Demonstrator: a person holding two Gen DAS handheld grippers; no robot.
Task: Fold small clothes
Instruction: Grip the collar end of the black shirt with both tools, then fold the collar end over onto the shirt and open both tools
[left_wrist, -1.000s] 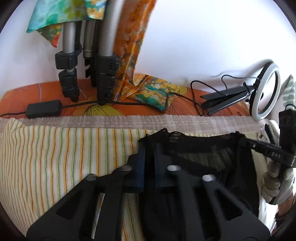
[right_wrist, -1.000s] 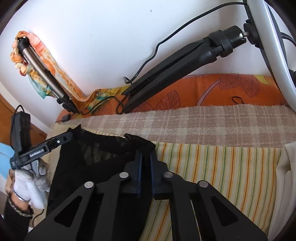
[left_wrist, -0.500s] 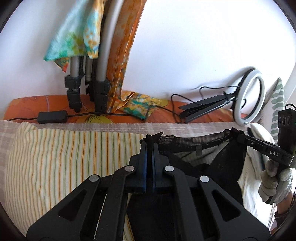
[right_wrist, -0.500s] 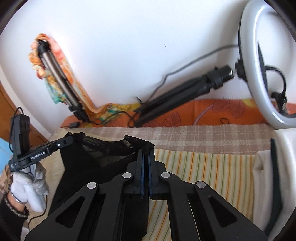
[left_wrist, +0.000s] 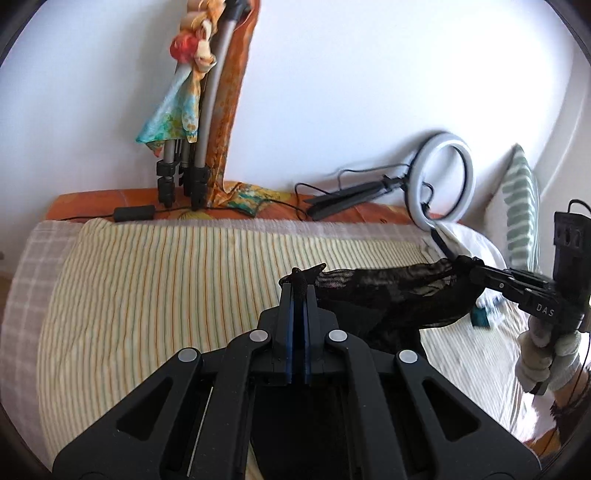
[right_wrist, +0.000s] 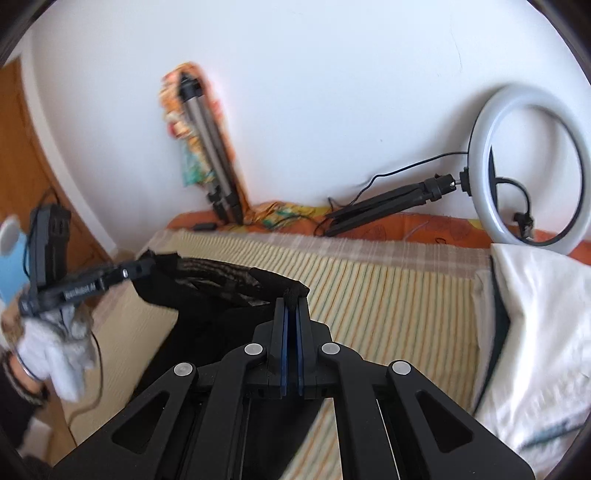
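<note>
Left tool (left_wrist: 298, 291) is clamping one top corner of the black garment (left_wrist: 388, 291), fingers pressed together on a pinch of mesh. Right tool (right_wrist: 291, 301) is doing the same on the other corner, fingers together on fabric. The garment is hanging in the air between the two tools, above the striped sheet (left_wrist: 166, 277) on the bed, not lying flat. In the left wrist view its top edge is running from the left tool toward 3 o'clock, ending at the right tool (left_wrist: 465, 267); in the right wrist view it is running toward 10 o'clock to the left tool (right_wrist: 147, 264). So the long axis is spanning tool to tool, roughly level, with the body of the cloth drooping below and toward the cameras. Neither hand is nearer; each is holding its own end. Judgement: the coming move is turning on this span, either laying the garment down on the sheet or bringing one corner over to the other, and the mesh is looking thin and slippery, so a corner could be slipping out. Readable writing: "DAS" on the right tool body in the left view; on the left tool body in the right view a blurred label, something like "genRobot AI", not certain. Ring light (right_wrist: 528, 162) and tripod (left_wrist: 199, 147) are standing at 12 o'clock against the wall, white pillow (right_wrist: 546, 332) at 3 o'clock.
</note>
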